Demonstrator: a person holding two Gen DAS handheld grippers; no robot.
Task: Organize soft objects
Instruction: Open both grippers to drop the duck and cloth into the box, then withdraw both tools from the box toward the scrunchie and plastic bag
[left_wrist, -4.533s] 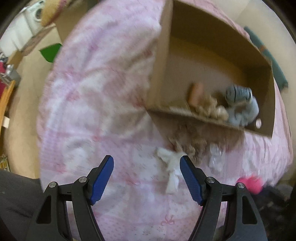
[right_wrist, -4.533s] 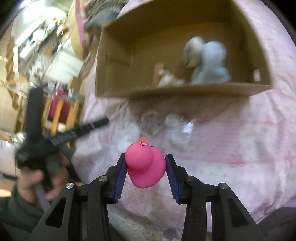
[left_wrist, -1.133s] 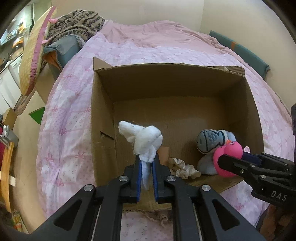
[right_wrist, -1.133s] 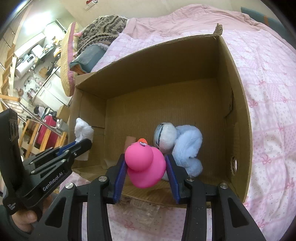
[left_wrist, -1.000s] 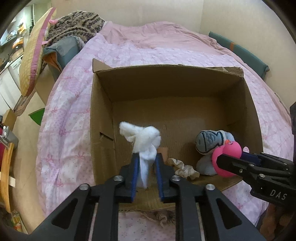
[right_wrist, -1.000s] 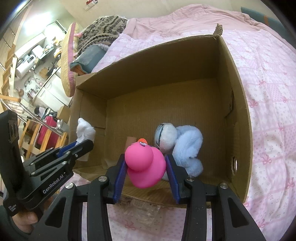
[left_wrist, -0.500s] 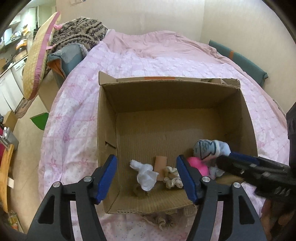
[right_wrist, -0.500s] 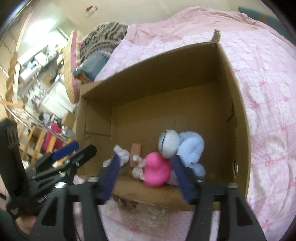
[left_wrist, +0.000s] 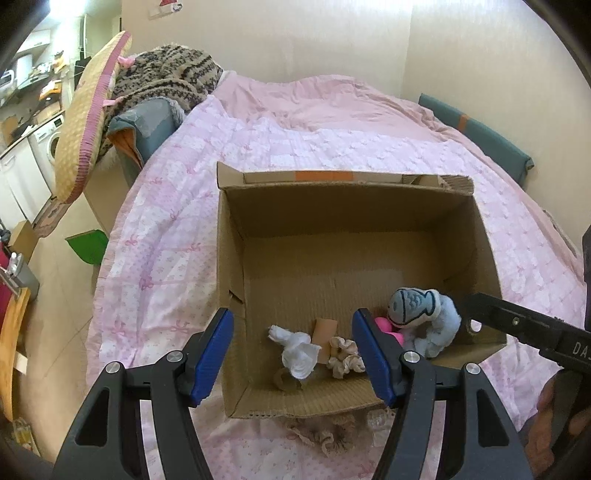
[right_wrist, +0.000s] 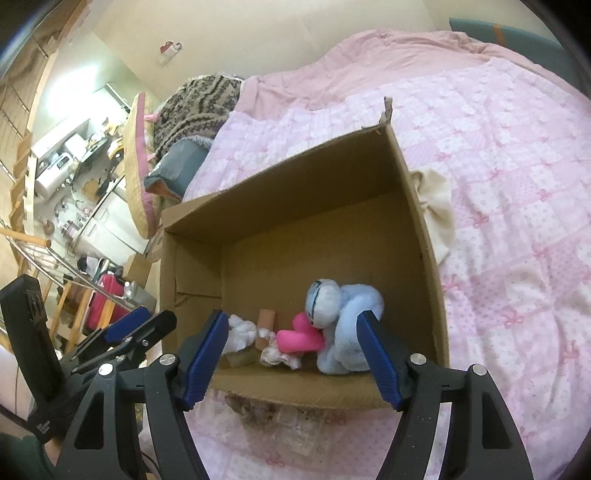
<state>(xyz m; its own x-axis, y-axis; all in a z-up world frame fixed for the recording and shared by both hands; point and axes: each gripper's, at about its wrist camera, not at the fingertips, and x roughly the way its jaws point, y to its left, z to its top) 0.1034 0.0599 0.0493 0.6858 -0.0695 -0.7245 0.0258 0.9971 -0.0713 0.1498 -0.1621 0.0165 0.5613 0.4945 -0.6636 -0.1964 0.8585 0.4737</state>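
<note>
An open cardboard box (left_wrist: 229, 266) (right_wrist: 424, 258) stands on the pink quilt. Along its near wall lie a white cloth (left_wrist: 299, 349) (right_wrist: 242, 332), a beige scrunchie (left_wrist: 343, 360) (right_wrist: 277, 356), a pink rubber duck (left_wrist: 384, 325) (right_wrist: 299, 338) and a blue plush fish (left_wrist: 417, 306) (right_wrist: 347, 306). My left gripper (left_wrist: 293, 350) hangs open above the box's near edge, holding nothing. My right gripper (right_wrist: 291, 354) hovers over the same edge; its jaws are opening and stand clear of the duck below.
A brown lacy piece and clear plastic (left_wrist: 325, 432) (right_wrist: 280, 413) lie on the quilt (left_wrist: 166, 258) in front of the box. A cream cloth (right_wrist: 437, 206) rests against the box's right wall. Pillows and a knitted blanket (left_wrist: 162, 81) pile up at the far left.
Both grippers opened: the white cloth and the pink duck dropped into the box. Both grippers then drew back and rose away from the box.
</note>
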